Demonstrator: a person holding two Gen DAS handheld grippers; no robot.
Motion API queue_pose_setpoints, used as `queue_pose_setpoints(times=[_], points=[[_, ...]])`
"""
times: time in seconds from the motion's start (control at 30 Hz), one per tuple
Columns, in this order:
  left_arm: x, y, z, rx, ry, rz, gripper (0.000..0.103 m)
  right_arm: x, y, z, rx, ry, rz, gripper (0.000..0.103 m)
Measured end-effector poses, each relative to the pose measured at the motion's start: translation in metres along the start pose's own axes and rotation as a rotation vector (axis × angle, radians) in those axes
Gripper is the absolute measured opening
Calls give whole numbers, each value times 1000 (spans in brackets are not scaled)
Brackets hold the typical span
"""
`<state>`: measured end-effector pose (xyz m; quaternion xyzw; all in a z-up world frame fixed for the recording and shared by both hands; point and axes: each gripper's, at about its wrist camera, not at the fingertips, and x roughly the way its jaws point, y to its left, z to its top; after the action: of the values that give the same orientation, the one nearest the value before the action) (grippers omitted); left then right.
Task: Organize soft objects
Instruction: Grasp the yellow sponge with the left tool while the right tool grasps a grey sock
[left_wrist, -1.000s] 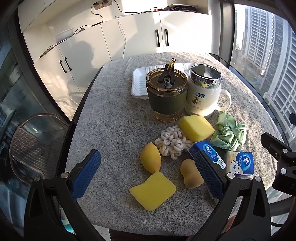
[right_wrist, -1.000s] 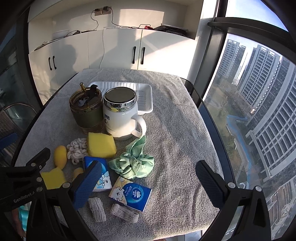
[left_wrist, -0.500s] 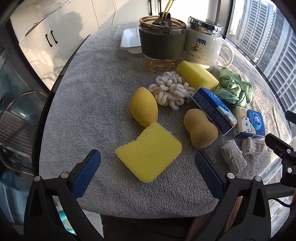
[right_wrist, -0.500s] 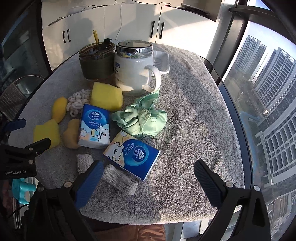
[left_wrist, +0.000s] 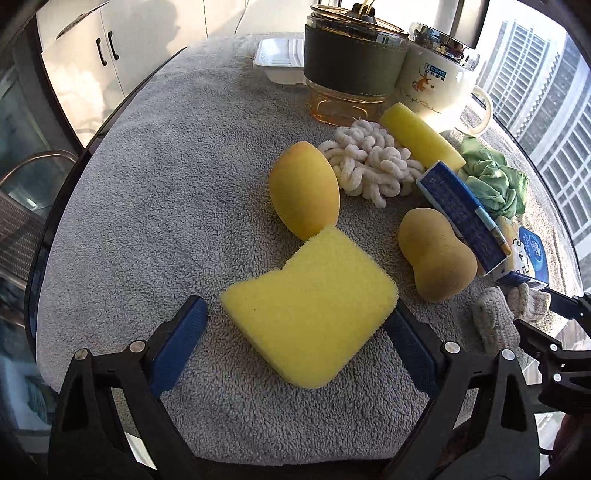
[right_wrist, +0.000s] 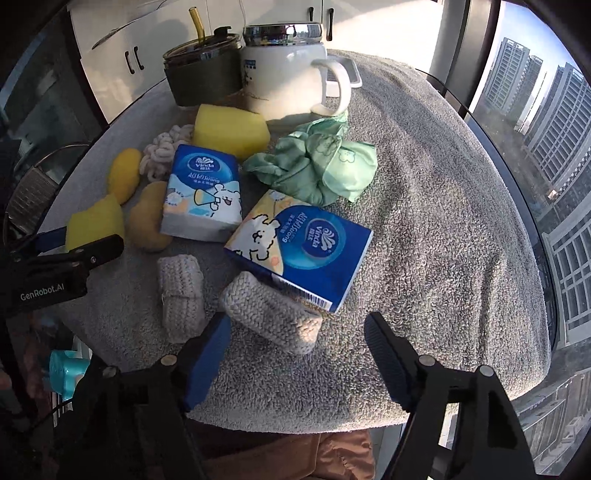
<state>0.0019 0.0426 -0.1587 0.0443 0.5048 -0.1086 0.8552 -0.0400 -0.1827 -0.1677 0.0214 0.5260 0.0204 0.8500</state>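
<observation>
Sponge-picking is the step in hand on the left: the left tool (left_wrist: 295, 345) has its blue pads spread to either side of the flat yellow sponge (left_wrist: 310, 310), which lies on the towel-covered bench (left_wrist: 166, 177) near its front edge, one corner touching the egg-shaped yellow puff (left_wrist: 303, 190). Its jaws have just been closing a little, with the sponge between them but not yet pinched. To do it well, I would centre the pads on opposite flat edges and squeeze gently, since foam gives. The sponge's long axis runs diagonally, from near left toward far right.

The right tool (right_wrist: 297, 334) has just been closing too; its jaws stand apart around the near end of a knitted grey roll (right_wrist: 271, 314), whose long axis lies across the view, its far side touching a blue tissue pack (right_wrist: 303, 249)
</observation>
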Motion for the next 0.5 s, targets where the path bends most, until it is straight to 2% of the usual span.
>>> queue_pose_setpoints(times=[0.1,0.2,0.27,0.3,0.37,0.43,0.5], points=[[1,-7,-2,39,-28,20,96,4,3,1,6,-15,-11,76],[1,-7,-4,33,-59,15,93,7,6,5,1,-26,-15,74],[-2,-7,-4,30,-86,17,72,8,10,6,-10,-44,-24,62],[-3,-8,-5,36,-94,17,70,7,10,6,-13,-51,-27,57],[-4,-11,-5,46,-96,23,66,4,11,5,-14,-61,-9,34],[-7,-13,-4,51,-95,25,63,3,10,6,-18,-60,8,28],[-10,-16,-5,55,-89,30,61,2,8,4,-21,-59,13,27]])
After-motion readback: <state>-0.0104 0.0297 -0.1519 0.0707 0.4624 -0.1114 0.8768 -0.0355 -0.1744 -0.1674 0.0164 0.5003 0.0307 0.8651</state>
